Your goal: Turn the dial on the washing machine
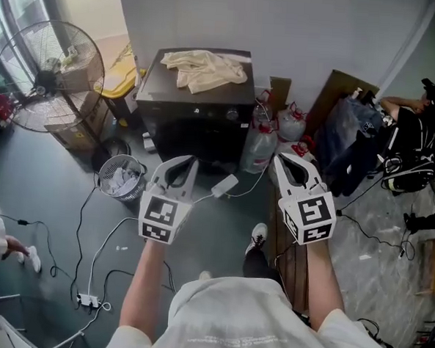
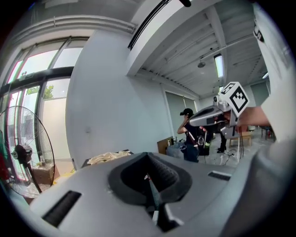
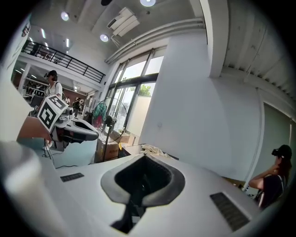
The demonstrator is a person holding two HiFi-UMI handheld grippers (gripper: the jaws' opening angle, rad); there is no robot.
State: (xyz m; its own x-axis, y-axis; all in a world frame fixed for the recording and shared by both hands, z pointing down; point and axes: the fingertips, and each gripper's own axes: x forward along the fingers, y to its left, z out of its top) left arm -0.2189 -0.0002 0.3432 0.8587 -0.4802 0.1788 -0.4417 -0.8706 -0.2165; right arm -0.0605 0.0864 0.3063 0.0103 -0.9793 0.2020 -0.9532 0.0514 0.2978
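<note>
The left gripper (image 2: 148, 153) is sitting clenched, its two jaws pressed tip to tip with nothing caught between them. The right gripper (image 3: 144, 155) is showing the same: jaws together and empty. The person is holding both out at about the same height, well apart from each other and pointing forward over the grey floor, with a white power adapter and cables (image 1: 224, 185) lying below.

Ahead, well clear of both tools, the dark washing machine (image 1: 194, 128) is standing against the white wall with a crumpled pale cloth (image 1: 205, 68) lying on its lid. The dial (image 1: 232, 114) is showing as a small round knob on the front panel, toward the machine's right side, near the clear water bottles (image 1: 257, 146) beside it. A wire waste basket (image 1: 122, 178) and a standing fan (image 1: 51, 75) are sitting off to the left.

The dial is likely hard, smooth plastic, turning stiffly in clicks, so the pads could slip on it. The jaws would need opening first, then closing across the knob's rim on opposite sides. The machine itself looks heavy enough not to shift.
</note>
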